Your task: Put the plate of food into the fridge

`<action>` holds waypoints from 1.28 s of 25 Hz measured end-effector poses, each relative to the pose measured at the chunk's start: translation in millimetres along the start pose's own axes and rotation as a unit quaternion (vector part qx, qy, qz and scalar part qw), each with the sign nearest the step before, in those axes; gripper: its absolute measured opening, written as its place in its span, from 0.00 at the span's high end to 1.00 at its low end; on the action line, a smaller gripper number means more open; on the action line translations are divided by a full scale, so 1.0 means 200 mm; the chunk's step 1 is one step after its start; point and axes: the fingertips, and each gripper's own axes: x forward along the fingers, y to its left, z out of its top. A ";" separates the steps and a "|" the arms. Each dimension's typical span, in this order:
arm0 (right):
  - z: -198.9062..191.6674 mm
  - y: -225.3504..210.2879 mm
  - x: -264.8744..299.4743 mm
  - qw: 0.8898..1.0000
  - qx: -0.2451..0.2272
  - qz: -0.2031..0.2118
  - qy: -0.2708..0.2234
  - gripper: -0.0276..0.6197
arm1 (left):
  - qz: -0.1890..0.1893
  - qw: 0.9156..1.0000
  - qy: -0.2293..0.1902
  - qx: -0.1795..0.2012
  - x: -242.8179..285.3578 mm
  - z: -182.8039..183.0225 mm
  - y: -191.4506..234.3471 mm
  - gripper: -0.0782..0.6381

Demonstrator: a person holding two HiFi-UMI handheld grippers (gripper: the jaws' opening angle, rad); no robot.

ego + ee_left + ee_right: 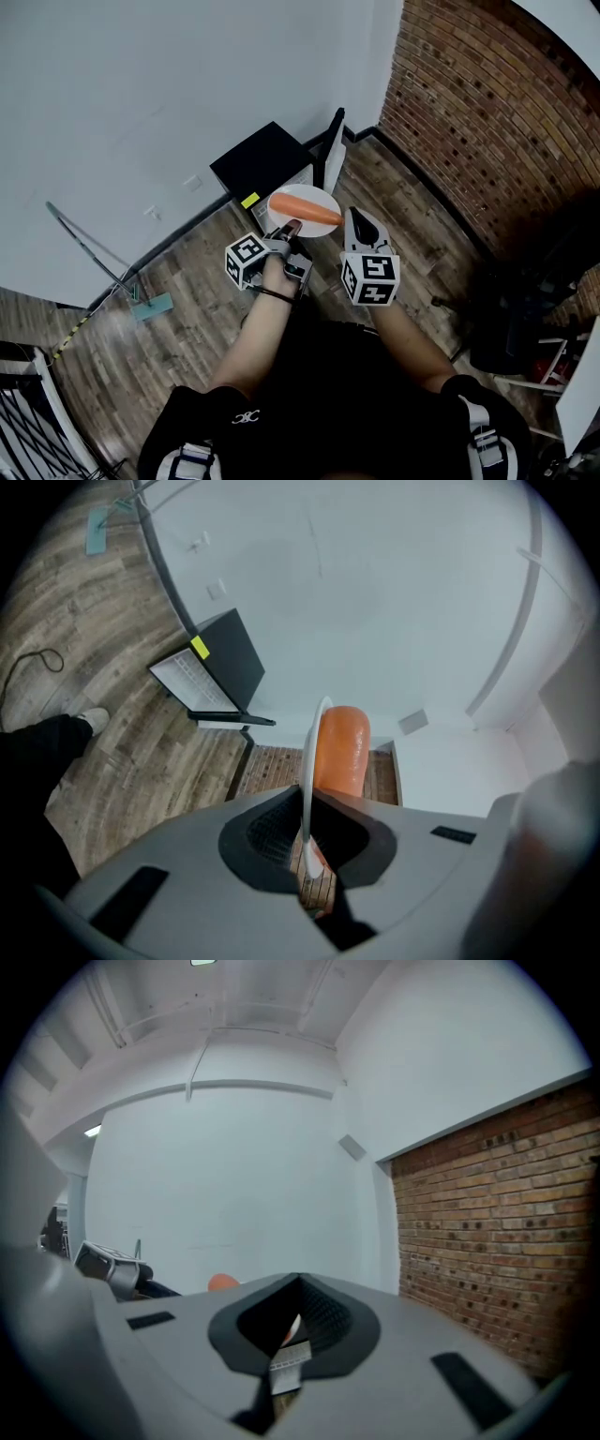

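— What is the left tool (306,850) doing?
— It's pinching the plate (321,198) by its rim, carrying the orange food (305,207) above the wooden floor (187,281). The right tool (362,225) is hovering beside it, pressed together.
— And beyond?
— The black fridge (262,164) is standing open against the white wall (141,94), with the brick wall (487,103) running along the right.

We are in a sparse room that reads more as a studio or test space than a lived-in kitchen: bare white painted walls (141,94) meet a red brick wall (487,112) over a brown wood-plank floor (187,281). A small black cube-shaped fridge (258,161) sits straight on the floor against the white wall, door open, near white wall sockets (192,183). A long-handled mop with a teal head (150,306) rests by the wall, a black metal rack (28,412) stands at one edge, and dark equipment (511,319) is bunched near the brick.
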 end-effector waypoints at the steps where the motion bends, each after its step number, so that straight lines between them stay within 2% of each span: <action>1: 0.02 -0.01 0.05 1.000 0.001 0.000 0.000 0.94 | -0.004 1.000 0.000 -0.002 0.04 0.04 -0.03 0.86; 5: 0.11 -0.05 0.25 1.000 0.001 -0.006 -0.002 0.94 | -0.020 1.000 0.003 -0.011 0.19 0.17 -0.12 0.86; 9: 0.11 -0.02 0.38 1.000 -0.005 -0.002 0.006 0.94 | -0.022 1.000 0.001 -0.014 0.29 0.28 -0.16 0.86; 13: 0.04 0.01 0.45 1.000 -0.008 0.001 0.025 0.94 | -0.013 1.000 0.001 -0.021 0.33 0.34 -0.11 0.86; 19: -0.07 -0.04 0.54 0.999 -0.011 -0.009 0.048 0.94 | 0.004 0.999 0.005 -0.052 0.40 0.37 0.03 0.86; 25: -0.09 -0.05 0.78 0.998 -0.006 -0.026 0.064 0.94 | 0.033 0.998 0.022 -0.039 0.55 0.52 0.09 0.86; 32: -0.03 -0.12 1.01 0.996 0.002 -0.062 0.067 0.94 | 0.028 0.998 0.056 -0.005 0.78 0.69 -0.02 0.86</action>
